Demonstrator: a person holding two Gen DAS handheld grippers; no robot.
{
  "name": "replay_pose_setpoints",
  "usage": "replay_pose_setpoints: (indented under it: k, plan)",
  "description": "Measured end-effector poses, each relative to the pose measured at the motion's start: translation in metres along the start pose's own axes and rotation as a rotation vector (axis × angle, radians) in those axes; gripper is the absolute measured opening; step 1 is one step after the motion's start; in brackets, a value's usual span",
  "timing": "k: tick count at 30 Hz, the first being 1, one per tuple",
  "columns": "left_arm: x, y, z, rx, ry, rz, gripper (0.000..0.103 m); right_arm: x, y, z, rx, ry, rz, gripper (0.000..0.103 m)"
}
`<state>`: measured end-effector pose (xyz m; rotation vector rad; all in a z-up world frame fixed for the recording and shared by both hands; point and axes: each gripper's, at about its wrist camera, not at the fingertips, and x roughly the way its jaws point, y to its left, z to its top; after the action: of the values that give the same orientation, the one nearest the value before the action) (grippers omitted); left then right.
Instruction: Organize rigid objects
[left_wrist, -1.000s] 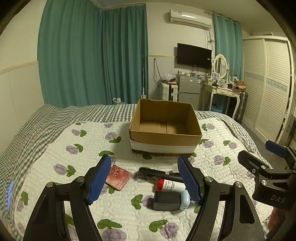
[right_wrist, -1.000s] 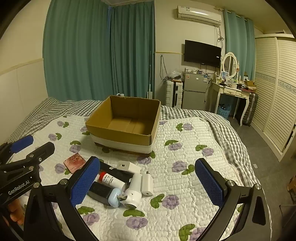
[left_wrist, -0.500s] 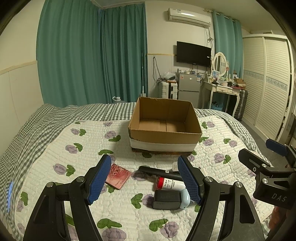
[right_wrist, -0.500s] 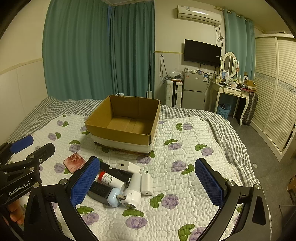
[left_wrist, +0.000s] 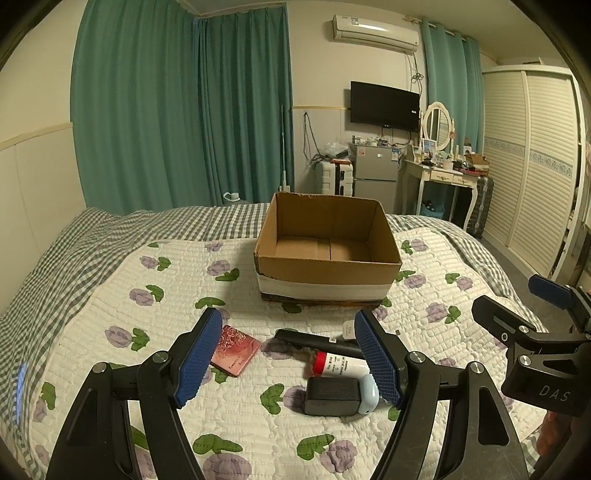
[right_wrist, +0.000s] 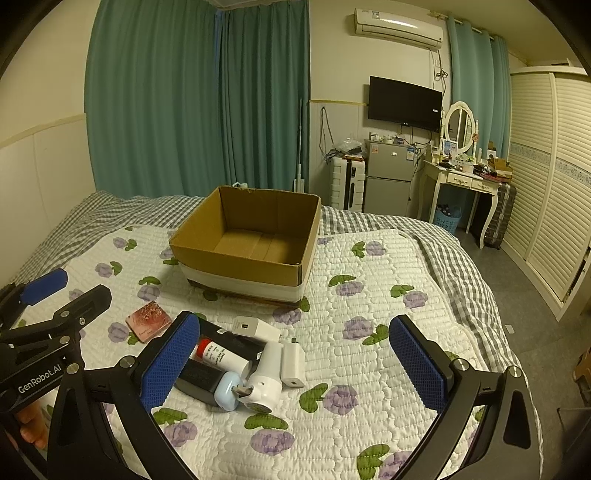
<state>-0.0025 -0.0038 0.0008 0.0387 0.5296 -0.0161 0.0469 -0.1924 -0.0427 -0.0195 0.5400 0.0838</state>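
Observation:
An open, empty cardboard box (left_wrist: 327, 273) (right_wrist: 243, 273) stands on the quilted bed. In front of it lies a pile: a pink patterned card case (left_wrist: 234, 349) (right_wrist: 148, 320), a black bar (left_wrist: 314, 339), a red-capped white tube (left_wrist: 340, 363) (right_wrist: 221, 356), a black block with a light blue piece (left_wrist: 332, 396) (right_wrist: 201, 380), a white handheld device (right_wrist: 266, 380) and white chargers (right_wrist: 293, 363). My left gripper (left_wrist: 288, 356) is open and empty above the pile. My right gripper (right_wrist: 295, 363) is open and empty, right of the pile.
The bed carries a floral quilt (right_wrist: 369, 295) over a grey checked sheet (left_wrist: 92, 236). Teal curtains hang behind. A fridge (right_wrist: 388, 177), a white dressing table (right_wrist: 461, 181) and a slatted wardrobe (right_wrist: 546, 184) stand past the bed on the right.

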Motion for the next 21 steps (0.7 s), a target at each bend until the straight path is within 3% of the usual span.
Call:
replay_pose_setpoints:
  k: [21]
  plan:
    - [0.0001,-0.0005,-0.0019,0.0,0.004,0.001,0.077,0.004,0.0036,-0.0045,-0.002,0.008,0.003,0.103]
